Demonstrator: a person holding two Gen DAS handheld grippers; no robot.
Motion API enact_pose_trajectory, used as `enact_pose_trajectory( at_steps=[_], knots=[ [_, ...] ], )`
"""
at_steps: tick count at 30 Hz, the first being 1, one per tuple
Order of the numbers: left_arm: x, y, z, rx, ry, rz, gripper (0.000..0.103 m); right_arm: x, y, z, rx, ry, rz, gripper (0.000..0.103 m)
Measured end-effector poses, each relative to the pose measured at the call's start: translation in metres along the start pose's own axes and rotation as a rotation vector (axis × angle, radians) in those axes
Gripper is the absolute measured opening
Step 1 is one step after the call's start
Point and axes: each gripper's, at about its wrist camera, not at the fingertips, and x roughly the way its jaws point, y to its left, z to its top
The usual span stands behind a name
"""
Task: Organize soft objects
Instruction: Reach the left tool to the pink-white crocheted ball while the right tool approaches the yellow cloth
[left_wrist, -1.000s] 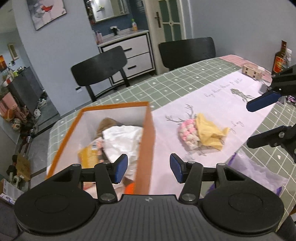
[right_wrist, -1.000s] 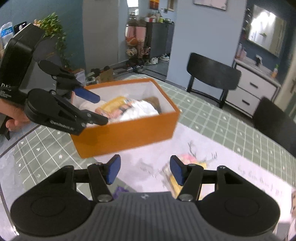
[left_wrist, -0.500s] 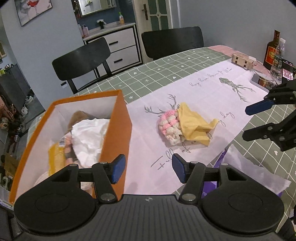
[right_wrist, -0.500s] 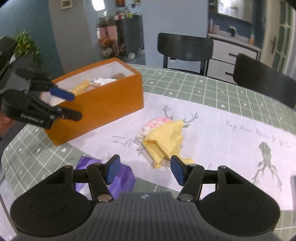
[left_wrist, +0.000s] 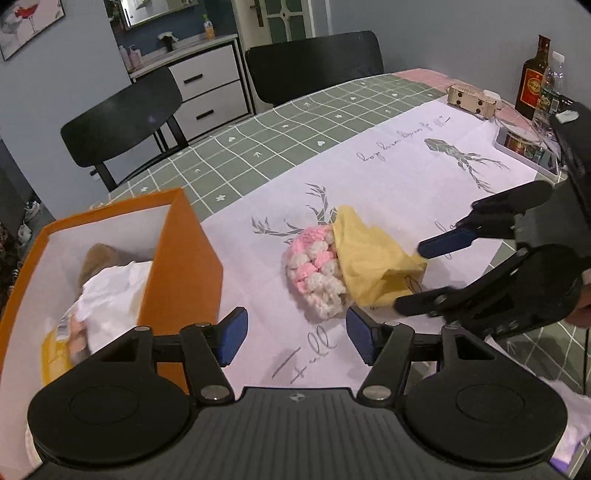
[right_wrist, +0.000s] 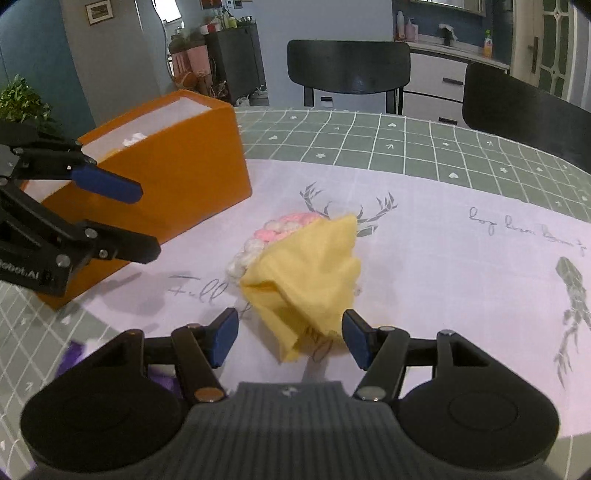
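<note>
We logged a yellow cloth (right_wrist: 310, 273) over a pink-white knit (right_wrist: 269, 236) between the right gripper's (right_wrist: 290, 338) parted jaws; orange box (right_wrist: 166, 177) far left.

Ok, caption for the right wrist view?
Open right gripper approaches yellow cloth lying on pink-and-white knitted piece beside orange box.

Indoor light, moderate, cool cast. Soft shadows under box (right_wrist: 159, 192) and yellow cloth (right_wrist: 310, 280) on white cloth (left_wrist: 388, 192). Strong fisheye bending at edges, dark vignette in corners. Motion blur along lower margins; purple item (right_wrist: 74, 354) smeared. Mild glare on chair (right_wrist: 347, 62).
</note>
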Motion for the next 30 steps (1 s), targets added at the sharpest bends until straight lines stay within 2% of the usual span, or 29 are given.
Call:
enact_pose_trajectory(
  at_steps=[3,5,7,11,19,24,27,29,30],
  knots=[
    [0.010,0.000,0.003,0.004,0.012,-0.006,0.072,0.016,-0.002,0.004,-0.008,0.025,0.008,0.060],
    [0.016,0.000,0.004,0.010,0.020,-0.014,0.072,0.023,-0.002,0.004,-0.029,0.048,0.010,0.048],
    [0.021,-0.001,0.004,0.016,0.025,-0.020,0.073,0.025,-0.002,0.003,-0.056,0.056,-0.005,0.015],
    [0.032,-0.002,0.008,0.015,0.034,-0.032,0.073,0.018,-0.009,0.000,-0.073,0.067,0.003,0.001],
    [0.054,-0.011,0.019,0.033,0.043,-0.057,0.074,-0.025,-0.033,-0.020,-0.083,0.075,-0.032,0.000],
    [0.072,-0.015,0.025,0.027,0.052,-0.064,0.077,-0.048,-0.039,-0.035,-0.137,0.119,-0.077,0.000],
    [0.084,-0.013,0.029,-0.015,0.064,-0.078,0.087,-0.051,-0.040,-0.041,-0.180,0.155,-0.111,0.001],
    [0.090,-0.010,0.031,-0.054,0.065,-0.090,0.090,-0.050,-0.042,-0.044,-0.173,0.188,-0.092,0.008],
    [0.093,-0.009,0.032,-0.076,0.063,-0.099,0.090,-0.049,-0.043,-0.045,-0.171,0.206,-0.080,0.030]
  ],
)
